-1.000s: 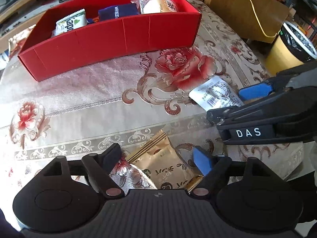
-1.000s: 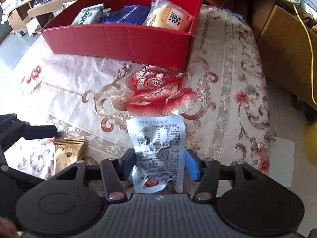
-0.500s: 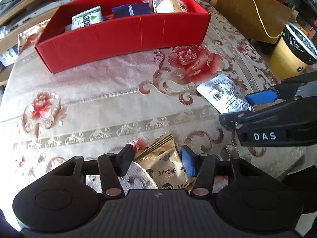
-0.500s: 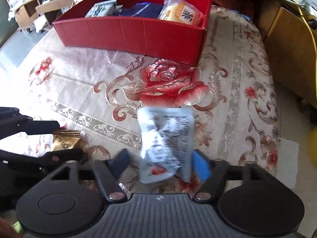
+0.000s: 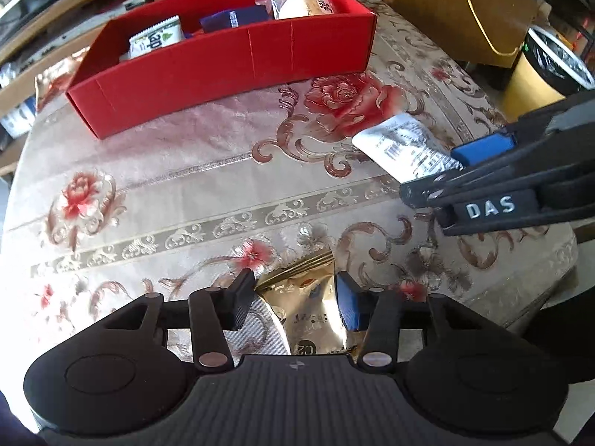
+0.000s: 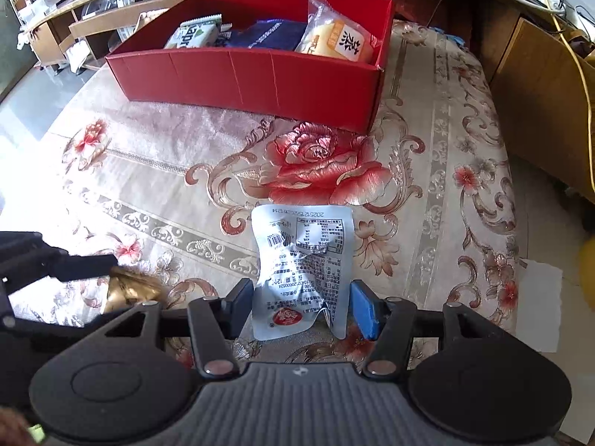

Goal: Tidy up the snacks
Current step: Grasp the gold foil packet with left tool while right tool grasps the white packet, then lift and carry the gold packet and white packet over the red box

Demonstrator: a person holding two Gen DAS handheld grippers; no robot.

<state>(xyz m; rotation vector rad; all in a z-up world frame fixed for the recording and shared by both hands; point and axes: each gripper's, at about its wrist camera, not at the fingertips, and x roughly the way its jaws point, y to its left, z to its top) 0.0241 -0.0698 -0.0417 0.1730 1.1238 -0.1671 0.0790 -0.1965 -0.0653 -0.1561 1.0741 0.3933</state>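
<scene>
In the left wrist view a gold snack packet (image 5: 308, 312) sits between the fingers of my left gripper (image 5: 293, 291). The jaws are closing and both pads touch its sides. My right gripper (image 6: 301, 297) is shut on a crinkled white packet (image 6: 301, 252) with its printed back facing up, held just above the flowered tablecloth (image 6: 334, 171). The left wrist view shows that gripper (image 5: 442, 171) and its white packet (image 5: 401, 145) at the right. A red box (image 6: 253, 74) stands at the far side, holding a green-and-white bar (image 6: 193, 35), a dark blue packet (image 6: 267, 35) and a bagged cake (image 6: 334, 37).
A yellow bin with a black liner (image 5: 539, 70) and a cardboard box (image 5: 446, 11) stand past the table's right edge. Wooden shelving (image 6: 93, 18) runs behind the red box. A yellow cable (image 6: 572, 55) hangs at the right. White paper (image 6: 539, 297) lies on the floor.
My left jaws have narrowed from wide apart to touching the gold packet. My right gripper has raised the white packet slightly off the cloth, and the red box now looks farther off.
</scene>
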